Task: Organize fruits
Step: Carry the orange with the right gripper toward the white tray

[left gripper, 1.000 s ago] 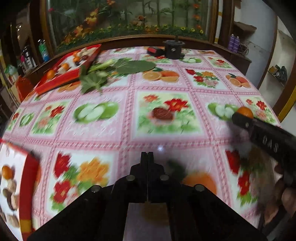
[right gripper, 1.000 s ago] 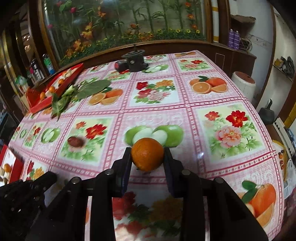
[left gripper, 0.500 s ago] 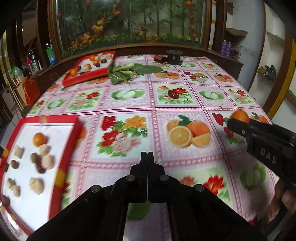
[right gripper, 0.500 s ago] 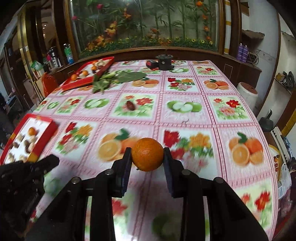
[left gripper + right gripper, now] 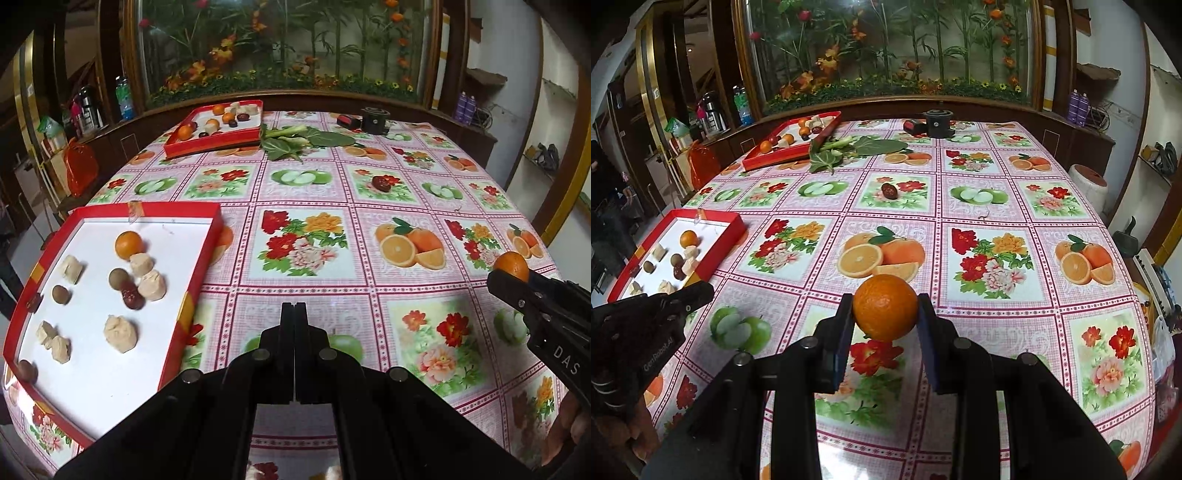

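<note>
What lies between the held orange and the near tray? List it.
Only bare tablecloth and the left gripper's tip lie between the orange and tray, in the right wrist view.

My left gripper [image 5: 294, 325] is matte black plastic, with two flat, narrow fingers [image 5: 287, 321] rising from a broad, angular body that widens toward the camera. Four round silver-grey screw heads sit in a row across its shoulders. Seen from the other camera, its side carries small pale lettering reading "GenRobot.AI" and several dark recessed screws.

My right gripper [image 5: 885, 317] is the same black build, also with round grey screw heads on its arms, but its fingers [image 5: 842, 332] are lined on the inner faces with dark blue pads. Its side shows pale letters "DAS".
</note>
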